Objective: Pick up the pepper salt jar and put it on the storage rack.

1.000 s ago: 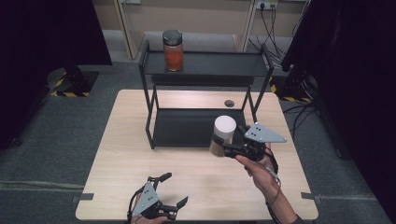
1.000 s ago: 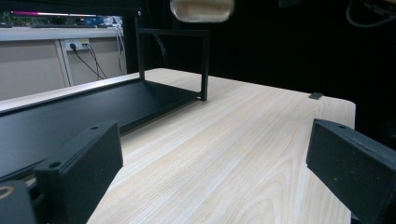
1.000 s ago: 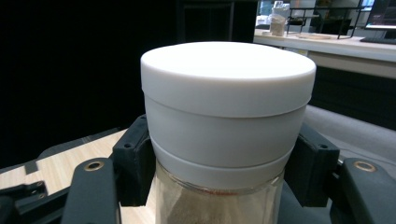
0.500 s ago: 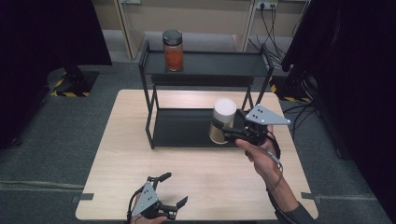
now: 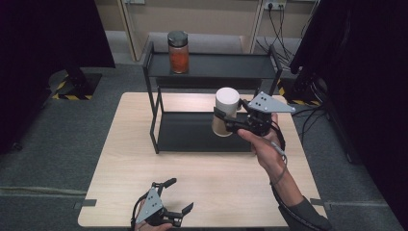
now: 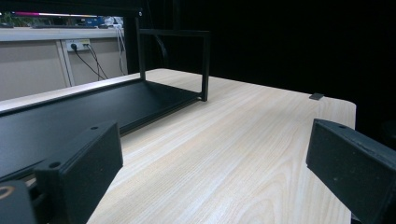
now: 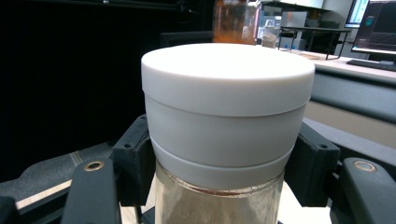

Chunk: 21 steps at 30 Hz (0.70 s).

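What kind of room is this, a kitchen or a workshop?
Probably a lab or recording studio, not a kitchen: dark curtains hem in one wooden table, cables hang from wall sockets, and computer monitors glow behind the white-lidded jar.

Lab setup: black curtains [image 5: 48, 38], wall sockets [image 5: 274, 6], cables [image 5: 284, 33], monitor [image 7: 376, 28].
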### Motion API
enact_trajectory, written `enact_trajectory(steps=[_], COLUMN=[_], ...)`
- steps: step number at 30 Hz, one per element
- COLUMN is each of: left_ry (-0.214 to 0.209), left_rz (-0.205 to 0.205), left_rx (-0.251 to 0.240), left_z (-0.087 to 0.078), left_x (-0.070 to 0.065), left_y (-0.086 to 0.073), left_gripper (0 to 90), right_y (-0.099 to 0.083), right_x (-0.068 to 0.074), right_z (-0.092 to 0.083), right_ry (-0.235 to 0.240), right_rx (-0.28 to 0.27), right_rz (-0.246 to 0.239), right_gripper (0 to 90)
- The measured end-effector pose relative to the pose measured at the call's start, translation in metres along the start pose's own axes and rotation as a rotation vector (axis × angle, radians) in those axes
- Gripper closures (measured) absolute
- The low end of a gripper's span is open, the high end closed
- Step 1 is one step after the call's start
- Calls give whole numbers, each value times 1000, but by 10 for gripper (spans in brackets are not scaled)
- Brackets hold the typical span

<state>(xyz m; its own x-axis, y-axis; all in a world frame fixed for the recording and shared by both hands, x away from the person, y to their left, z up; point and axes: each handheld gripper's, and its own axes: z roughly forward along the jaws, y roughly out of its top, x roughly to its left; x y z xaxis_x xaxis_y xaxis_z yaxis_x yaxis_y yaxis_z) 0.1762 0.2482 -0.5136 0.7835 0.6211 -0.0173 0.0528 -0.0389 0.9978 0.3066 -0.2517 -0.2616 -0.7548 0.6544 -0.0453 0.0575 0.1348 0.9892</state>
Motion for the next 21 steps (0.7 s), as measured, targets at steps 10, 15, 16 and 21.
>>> enact_trajectory(steps=[10,15,16,21], left_ry=[2,1,1,0], left_rz=[-1,0,0,-2], left_rx=[0,0,0,-1], left_z=[0,0,-1,-1], left_x=[0,0,0,0], left_y=[0,0,0,0], left_gripper=[34,34,34,34], right_y=[31,45,48,62], right_x=[-2,-4,-4,-5], right_z=[7,12,13,20], right_ry=[-29,-38,-41,-55], right_rx=[-13,-26,-29,-28], right_rz=[-21,-13,-12,-13], right_gripper=[355,355,355,355])
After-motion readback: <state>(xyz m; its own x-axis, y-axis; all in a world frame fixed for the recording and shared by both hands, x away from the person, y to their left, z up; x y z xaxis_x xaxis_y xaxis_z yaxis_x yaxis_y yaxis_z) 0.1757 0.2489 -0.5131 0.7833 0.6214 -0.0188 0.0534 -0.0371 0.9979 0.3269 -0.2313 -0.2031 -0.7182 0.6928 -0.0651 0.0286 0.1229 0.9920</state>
